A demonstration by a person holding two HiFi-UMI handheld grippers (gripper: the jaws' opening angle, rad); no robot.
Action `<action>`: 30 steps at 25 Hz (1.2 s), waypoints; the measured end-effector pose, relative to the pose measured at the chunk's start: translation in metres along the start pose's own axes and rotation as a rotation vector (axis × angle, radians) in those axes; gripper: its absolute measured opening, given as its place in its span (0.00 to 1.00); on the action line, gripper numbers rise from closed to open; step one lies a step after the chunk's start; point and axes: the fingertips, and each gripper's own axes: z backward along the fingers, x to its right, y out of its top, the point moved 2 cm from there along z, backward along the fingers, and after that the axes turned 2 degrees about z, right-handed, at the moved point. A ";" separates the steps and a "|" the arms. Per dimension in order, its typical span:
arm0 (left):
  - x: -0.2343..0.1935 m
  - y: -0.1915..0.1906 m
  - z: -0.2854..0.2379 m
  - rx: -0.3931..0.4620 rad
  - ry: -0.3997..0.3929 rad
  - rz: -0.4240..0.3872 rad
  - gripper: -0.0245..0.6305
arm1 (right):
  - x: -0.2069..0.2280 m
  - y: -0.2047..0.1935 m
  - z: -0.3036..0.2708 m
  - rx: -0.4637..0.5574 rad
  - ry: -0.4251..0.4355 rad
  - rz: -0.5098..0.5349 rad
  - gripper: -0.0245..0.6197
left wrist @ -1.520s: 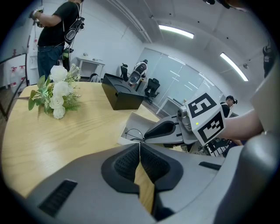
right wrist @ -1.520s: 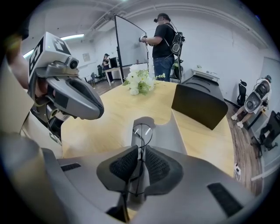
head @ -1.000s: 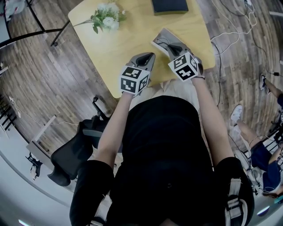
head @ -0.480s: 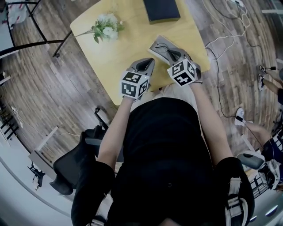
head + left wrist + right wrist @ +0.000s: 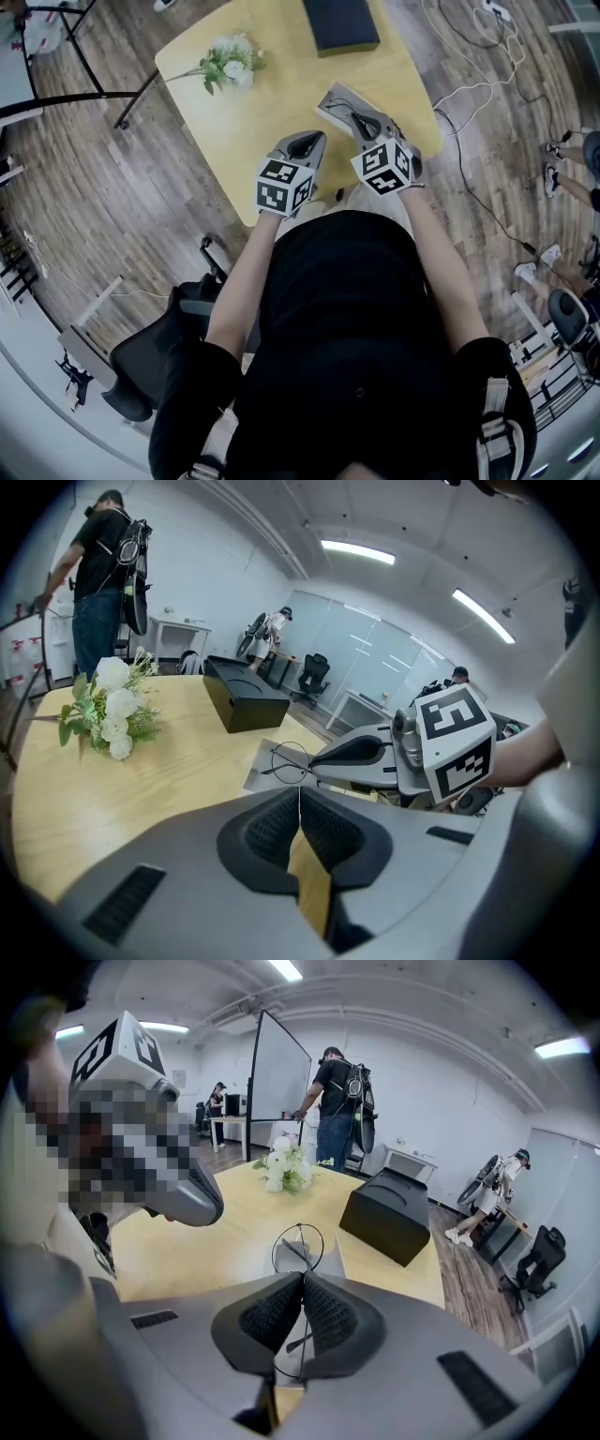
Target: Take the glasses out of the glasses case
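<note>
The right tool [image 5: 302, 1277] is shut on the glasses [image 5: 298, 1248], pinching the thin wire frame. One round lens sticks out past its tips, and the other is half hidden behind the pads. The grey case [image 5: 330, 1258] lies on the worktop [image 5: 272, 84] just beyond and below those tips, largely covered by the tool. The left tool [image 5: 299, 791] is closed with nothing in it, beside the right one. In the head view the glasses are too fine to make out.
</note>
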 end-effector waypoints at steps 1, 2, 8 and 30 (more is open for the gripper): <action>0.000 0.000 0.003 0.003 0.002 0.002 0.07 | -0.001 0.003 0.003 0.009 -0.005 0.002 0.08; 0.001 0.001 0.005 0.006 0.004 0.003 0.07 | -0.002 0.007 0.007 0.019 -0.009 0.005 0.08; 0.005 0.010 0.013 0.041 -0.001 0.016 0.07 | 0.002 0.030 0.036 0.081 -0.061 0.024 0.08; 0.056 0.129 0.057 0.306 -0.087 -0.103 0.07 | 0.060 0.124 0.171 0.422 -0.280 -0.082 0.08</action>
